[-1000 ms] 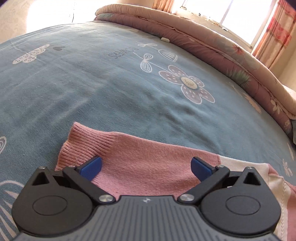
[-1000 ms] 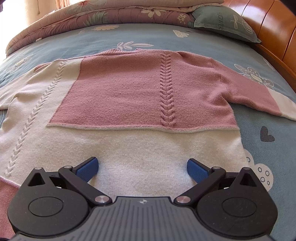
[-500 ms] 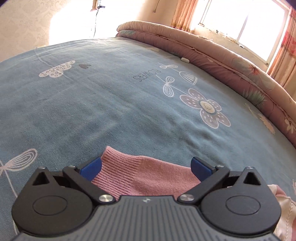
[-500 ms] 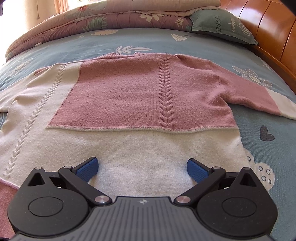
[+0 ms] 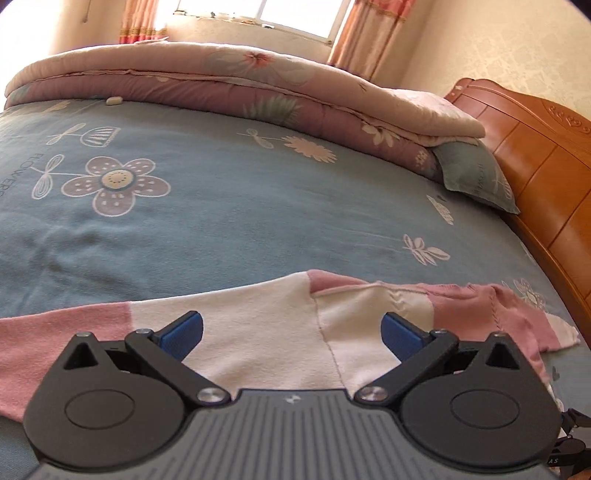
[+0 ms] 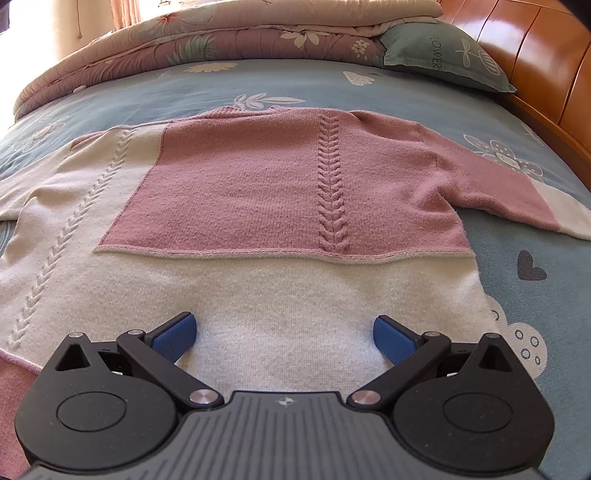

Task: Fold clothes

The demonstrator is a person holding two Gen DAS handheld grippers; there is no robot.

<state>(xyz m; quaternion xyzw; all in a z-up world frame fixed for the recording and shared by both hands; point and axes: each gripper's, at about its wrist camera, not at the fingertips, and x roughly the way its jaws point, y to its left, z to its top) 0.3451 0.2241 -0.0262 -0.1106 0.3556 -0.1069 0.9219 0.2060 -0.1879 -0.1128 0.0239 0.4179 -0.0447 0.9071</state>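
You see a blue bed sheet (image 6: 303, 77) with flowers, a rolled pink quilt (image 5: 229, 88), a green pillow (image 6: 443, 55), a brown wooden headboard (image 5: 546, 166) and a sunny window (image 5: 258, 14).

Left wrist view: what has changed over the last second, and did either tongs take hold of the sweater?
The left tongs swung right along the sweater, from the pink ribbed cuff to the cream part of the sleeve, now facing the headboard. They are open and took hold of nothing. The right tongs stayed open over the cream hem; the sweater stayed flat.
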